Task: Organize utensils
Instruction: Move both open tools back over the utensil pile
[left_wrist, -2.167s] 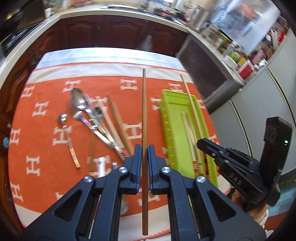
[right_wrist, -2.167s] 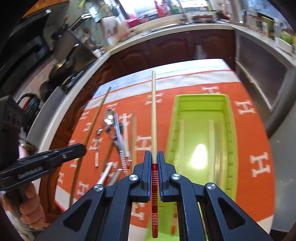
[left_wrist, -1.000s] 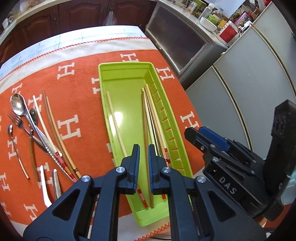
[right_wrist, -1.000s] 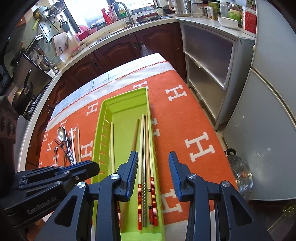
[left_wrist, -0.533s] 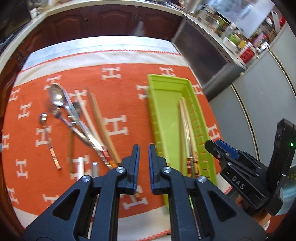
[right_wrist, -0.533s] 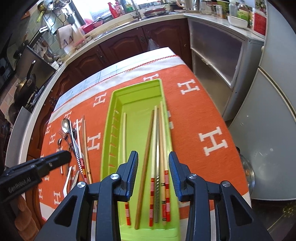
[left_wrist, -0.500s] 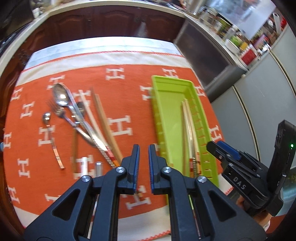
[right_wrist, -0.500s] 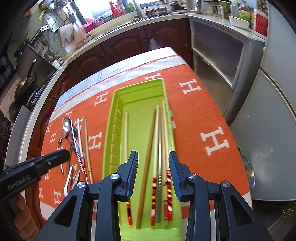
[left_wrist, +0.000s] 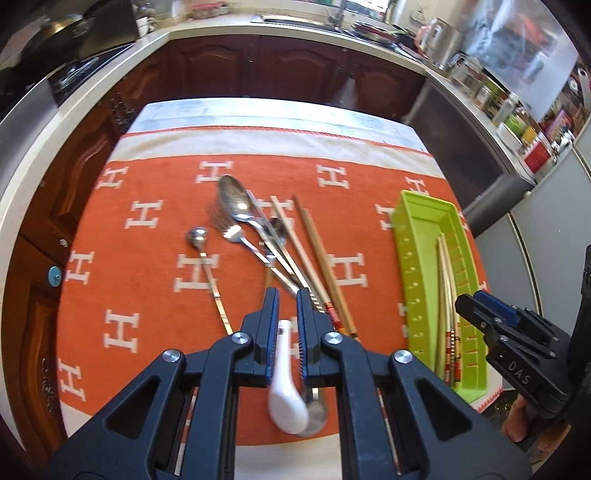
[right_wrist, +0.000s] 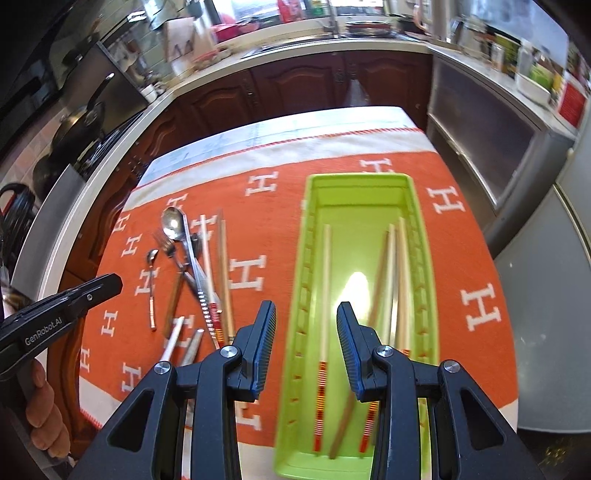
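Left tongs (left_wrist: 287, 295) hover nearly closed and empty above a white spoon (left_wrist: 286, 384); right tongs (right_wrist: 306, 314), parted and seemingly empty, hang over the green tray (right_wrist: 421, 258).

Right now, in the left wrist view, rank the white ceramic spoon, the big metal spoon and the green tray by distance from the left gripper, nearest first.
1. White ceramic spoon: right under the left gripper, its handle seen between the fingers.
2. Big metal spoon: ahead, its bowl at the far end of the utensil pile.
3. Green tray: off to the right, by the cloth's edge, chopsticks inside.
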